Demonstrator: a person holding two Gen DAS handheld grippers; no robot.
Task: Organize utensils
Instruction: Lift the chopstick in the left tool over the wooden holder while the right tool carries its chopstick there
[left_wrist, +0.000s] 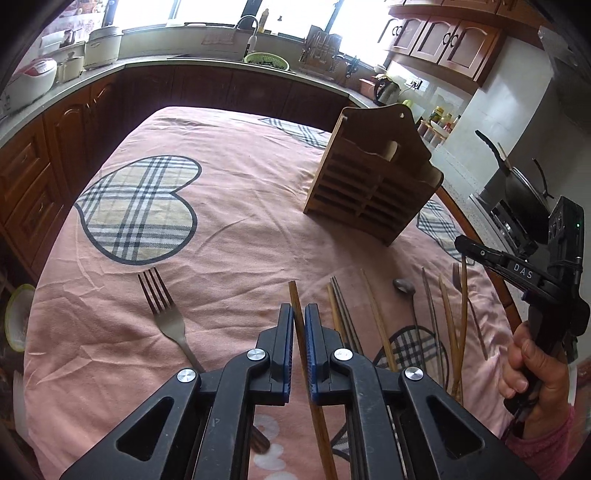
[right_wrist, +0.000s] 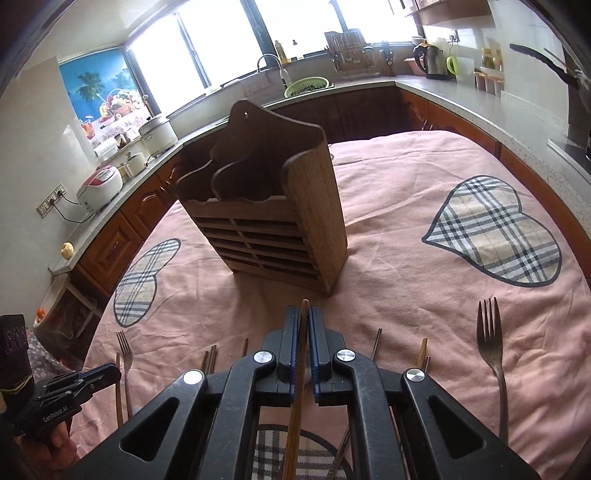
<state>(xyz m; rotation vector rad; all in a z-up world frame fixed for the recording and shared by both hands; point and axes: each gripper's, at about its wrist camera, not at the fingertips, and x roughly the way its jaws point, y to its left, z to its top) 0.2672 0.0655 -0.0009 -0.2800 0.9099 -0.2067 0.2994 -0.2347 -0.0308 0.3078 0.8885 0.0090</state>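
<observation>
A wooden utensil holder (left_wrist: 373, 177) stands upright on the pink tablecloth (left_wrist: 236, 206); it also shows in the right wrist view (right_wrist: 273, 221), just ahead of my right gripper. My left gripper (left_wrist: 299, 314) is shut on a wooden chopstick (left_wrist: 295, 299) above the cloth. My right gripper (right_wrist: 303, 317) is shut on another wooden chopstick (right_wrist: 304, 308). Several chopsticks (left_wrist: 376, 314), a spoon (left_wrist: 404, 286) and a fork (left_wrist: 162, 306) lie on the cloth in front. The right gripper also shows at the right edge of the left wrist view (left_wrist: 465, 245).
Another fork (right_wrist: 489, 339) lies right of my right gripper, and a third (right_wrist: 123, 343) to its left. Dark wooden cabinets and a grey counter (left_wrist: 74, 77) ring the table, with a sink, rice cooker and kettle on it.
</observation>
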